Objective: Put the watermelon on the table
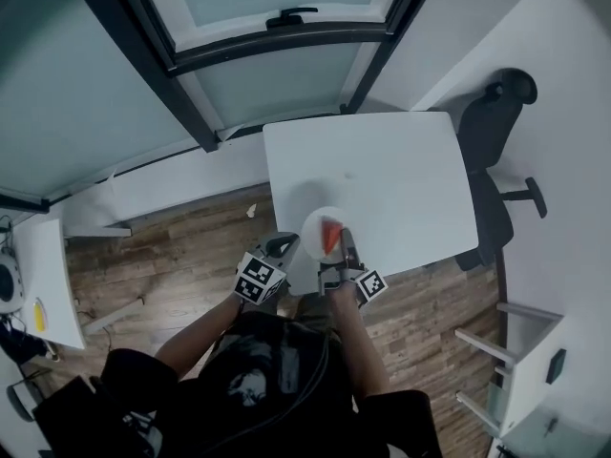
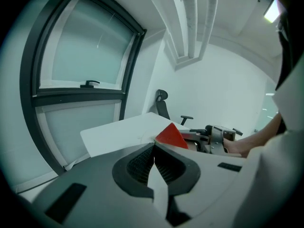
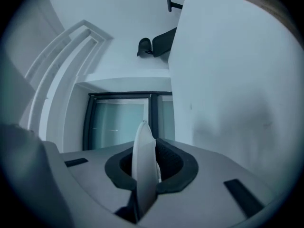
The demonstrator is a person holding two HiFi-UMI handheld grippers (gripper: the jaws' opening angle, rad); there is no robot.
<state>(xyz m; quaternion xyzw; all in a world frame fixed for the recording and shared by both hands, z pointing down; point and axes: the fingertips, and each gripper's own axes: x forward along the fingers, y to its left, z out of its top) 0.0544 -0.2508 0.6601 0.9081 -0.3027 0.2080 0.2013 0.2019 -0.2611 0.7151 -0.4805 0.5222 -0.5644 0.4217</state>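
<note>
**Watermelon (image 1: 330,238) on plate (image 1: 315,222), R tool (image 3: 148,152) on rim**

R tool clamps the white plate's rim, seen edge-on. Red watermelon wedge sits on plate, over near edge of white table (image 1: 401,179); can't tell if plate touches it. L tool (image 2: 153,150) pinched together, empty, just left of plate.

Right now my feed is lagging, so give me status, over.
Left hand-held gripper shut, empty. Right hand-held gripper shut on plate. Watermelon on plate, above table's near edge. Nothing blocking.

Red watermelon wedge (image 1: 330,235) on white plate (image 1: 314,222) over near edge of white table (image 1: 401,175)
</note>
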